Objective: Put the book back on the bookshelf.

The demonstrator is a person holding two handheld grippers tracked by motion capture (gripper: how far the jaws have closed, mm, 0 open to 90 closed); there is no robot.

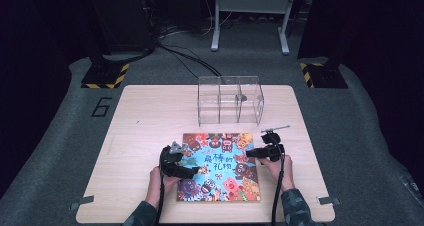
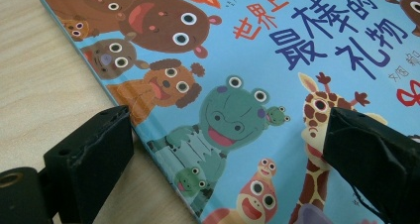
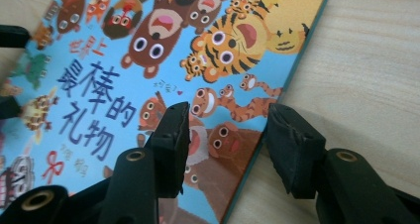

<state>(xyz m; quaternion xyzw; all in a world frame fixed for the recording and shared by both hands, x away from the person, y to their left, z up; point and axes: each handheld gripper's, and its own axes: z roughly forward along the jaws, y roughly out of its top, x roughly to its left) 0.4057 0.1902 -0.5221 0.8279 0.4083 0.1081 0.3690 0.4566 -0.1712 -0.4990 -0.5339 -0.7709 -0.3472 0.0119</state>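
Two grippers straddle opposite edges of the picture book (image 1: pixel 219 167), which lies flat near the front of the table (image 1: pixel 140 116). My left gripper (image 1: pixel 192 172) has its jaws spread wide across the left edge; my right gripper (image 1: pixel 248 152) is spread narrower across the right edge, pinching nothing. I'd slide one jaw under each edge before closing.

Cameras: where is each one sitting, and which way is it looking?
High view: above the person's side, looking forward and down on the wooden table, picture book and clear box; forearms and both hand-held grippers show.
Left gripper view: on the left hand-held gripper, looking over the book's left edge; its black jaws show.
Right gripper view: on the right hand-held gripper, looking over the book's right edge; its jaws show.
All share the book.
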